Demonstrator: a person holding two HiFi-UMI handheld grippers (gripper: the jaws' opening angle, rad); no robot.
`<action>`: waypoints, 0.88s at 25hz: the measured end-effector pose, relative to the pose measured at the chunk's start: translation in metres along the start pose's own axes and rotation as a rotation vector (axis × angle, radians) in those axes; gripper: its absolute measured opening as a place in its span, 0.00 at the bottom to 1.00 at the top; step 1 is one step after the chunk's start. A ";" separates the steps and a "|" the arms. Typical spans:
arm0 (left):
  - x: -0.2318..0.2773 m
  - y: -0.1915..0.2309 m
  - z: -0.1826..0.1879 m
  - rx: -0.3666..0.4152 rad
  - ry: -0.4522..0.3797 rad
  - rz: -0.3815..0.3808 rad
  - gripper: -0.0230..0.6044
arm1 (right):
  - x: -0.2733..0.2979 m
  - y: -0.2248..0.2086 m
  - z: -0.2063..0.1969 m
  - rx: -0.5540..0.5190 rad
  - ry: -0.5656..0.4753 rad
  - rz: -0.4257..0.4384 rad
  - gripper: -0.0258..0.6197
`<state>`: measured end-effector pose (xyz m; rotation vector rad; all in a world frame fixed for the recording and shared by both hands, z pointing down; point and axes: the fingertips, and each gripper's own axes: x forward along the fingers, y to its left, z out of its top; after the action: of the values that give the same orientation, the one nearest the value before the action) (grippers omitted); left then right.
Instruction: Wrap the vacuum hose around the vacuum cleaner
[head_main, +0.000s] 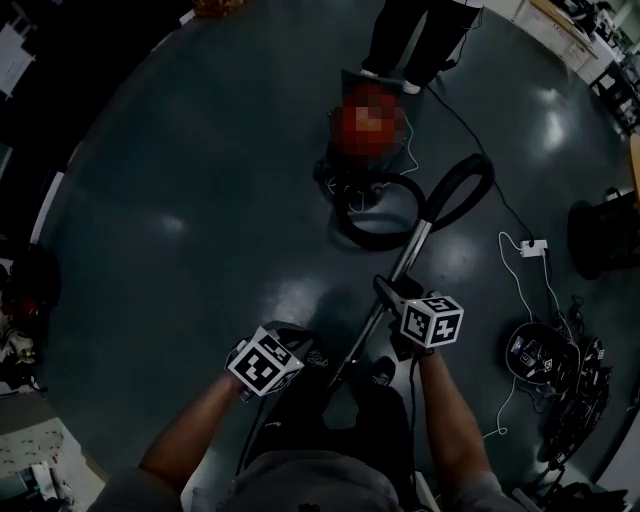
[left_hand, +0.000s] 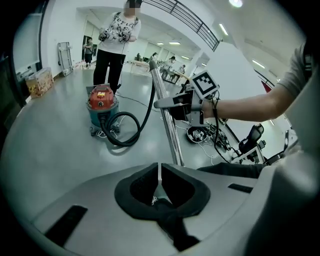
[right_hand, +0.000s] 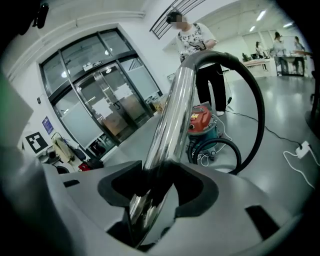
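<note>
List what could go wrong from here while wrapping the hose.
The right claw alone grips the smooth metal tube; it may slip or swing, since the left claw is shut and empty.
Pulling the hose may tip or roll the vacuum cleaner, with a bystander right behind it.
The white cord on the floor could snag the hose.

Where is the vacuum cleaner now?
In the left gripper view, the vacuum cleaner stands on the floor at the left, before a standing person, with the hose looped just right of it.
</note>
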<state>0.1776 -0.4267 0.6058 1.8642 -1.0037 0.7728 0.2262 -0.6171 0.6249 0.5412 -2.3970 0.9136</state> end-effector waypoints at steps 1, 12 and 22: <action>0.017 0.001 0.001 -0.011 -0.001 0.000 0.07 | 0.007 -0.003 -0.005 -0.022 0.021 0.008 0.35; 0.249 -0.003 -0.023 -0.191 -0.015 -0.081 0.35 | 0.091 -0.057 -0.077 -0.111 0.172 0.088 0.33; 0.386 0.034 -0.072 -0.232 -0.047 -0.104 0.35 | 0.160 -0.110 -0.162 -0.113 0.283 0.177 0.30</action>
<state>0.3270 -0.5025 0.9625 1.7245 -0.9741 0.5300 0.2101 -0.6092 0.8774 0.1460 -2.2439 0.8585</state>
